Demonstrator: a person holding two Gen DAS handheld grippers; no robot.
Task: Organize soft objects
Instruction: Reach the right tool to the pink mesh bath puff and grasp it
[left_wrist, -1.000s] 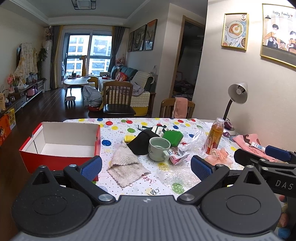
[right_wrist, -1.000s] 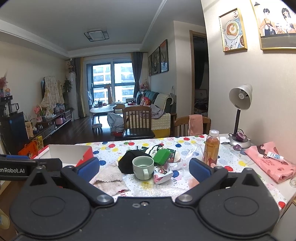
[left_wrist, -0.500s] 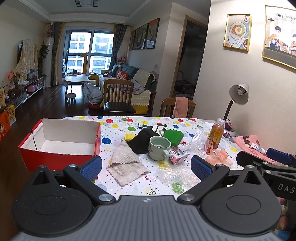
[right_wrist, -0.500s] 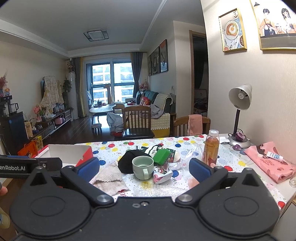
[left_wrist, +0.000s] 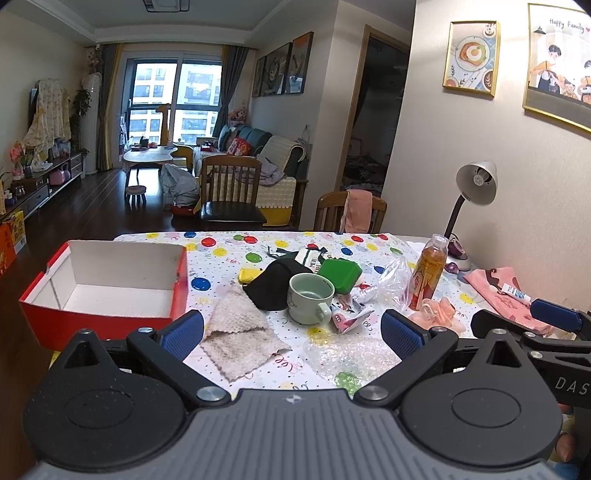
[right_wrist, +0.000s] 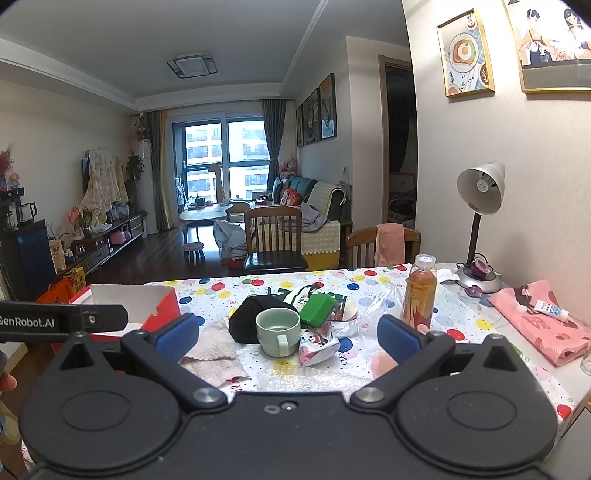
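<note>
Hovering before the cluttered table — left tongs and right tongs both wide, empty

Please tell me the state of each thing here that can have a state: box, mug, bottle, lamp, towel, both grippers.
Red box: open, empty.
Mug: upright.
Bottle: upright, capped.
Lamp: off.
Beige towel: folded loosely, flat on table.
Left hand-held gripper: open, holding nothing.
Right hand-held gripper: open, holding nothing.
</note>
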